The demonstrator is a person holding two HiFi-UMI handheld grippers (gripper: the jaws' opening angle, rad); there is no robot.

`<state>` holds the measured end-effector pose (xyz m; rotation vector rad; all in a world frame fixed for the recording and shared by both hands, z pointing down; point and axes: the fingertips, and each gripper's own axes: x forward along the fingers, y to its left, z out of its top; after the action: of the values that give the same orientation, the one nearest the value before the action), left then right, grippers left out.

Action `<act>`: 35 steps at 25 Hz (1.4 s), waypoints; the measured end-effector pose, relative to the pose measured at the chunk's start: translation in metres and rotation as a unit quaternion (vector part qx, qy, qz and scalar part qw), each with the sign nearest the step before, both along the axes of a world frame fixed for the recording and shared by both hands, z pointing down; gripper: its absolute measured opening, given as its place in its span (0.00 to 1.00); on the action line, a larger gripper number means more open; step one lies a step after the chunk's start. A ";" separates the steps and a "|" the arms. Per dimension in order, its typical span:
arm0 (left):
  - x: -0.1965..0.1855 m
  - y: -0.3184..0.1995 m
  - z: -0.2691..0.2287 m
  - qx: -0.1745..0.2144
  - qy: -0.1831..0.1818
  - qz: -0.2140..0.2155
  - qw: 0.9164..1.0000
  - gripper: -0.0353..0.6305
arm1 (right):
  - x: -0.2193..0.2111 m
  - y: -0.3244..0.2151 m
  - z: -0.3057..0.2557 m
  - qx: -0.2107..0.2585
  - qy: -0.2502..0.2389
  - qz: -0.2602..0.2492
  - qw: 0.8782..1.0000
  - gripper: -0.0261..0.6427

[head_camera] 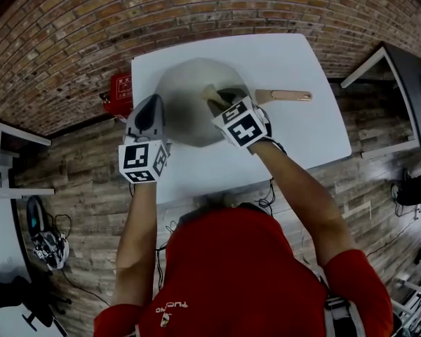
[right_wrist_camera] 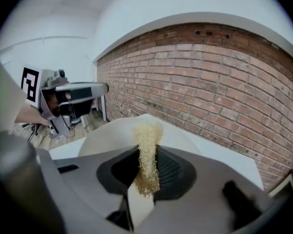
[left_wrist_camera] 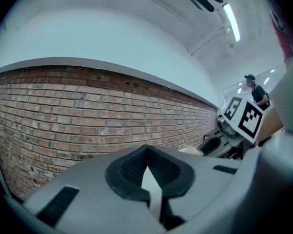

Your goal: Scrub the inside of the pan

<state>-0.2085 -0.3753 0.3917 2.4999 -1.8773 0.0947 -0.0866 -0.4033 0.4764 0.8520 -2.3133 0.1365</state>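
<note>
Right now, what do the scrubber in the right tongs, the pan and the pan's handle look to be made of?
Pale yellow fibrous scrubber: likely dried plant fibre, loofah-like; coarse matted strands, matt.
Round pale grey pan: probably coated metal, though unsure; smooth, dull, even surface.
Long tan pan handle: looks like wood, warm brown and matt, possibly wood-effect.
</note>
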 end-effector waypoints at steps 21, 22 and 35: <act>0.052 0.013 -0.061 0.054 0.008 0.044 0.998 0.07 | -0.005 0.024 -0.134 0.121 -0.269 0.005 0.955 0.17; 0.053 0.012 -0.060 0.053 0.009 0.045 0.998 0.07 | -0.005 0.024 -0.134 0.120 -0.270 0.005 0.955 0.17; 0.057 0.010 -0.055 0.048 0.014 0.045 0.998 0.07 | -0.002 0.024 -0.129 0.117 -0.267 0.002 0.957 0.17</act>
<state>-0.1517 -0.3655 0.3366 2.6338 -1.8014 -0.0293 -0.0885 -0.3789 0.3469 1.0363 -2.8763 0.1040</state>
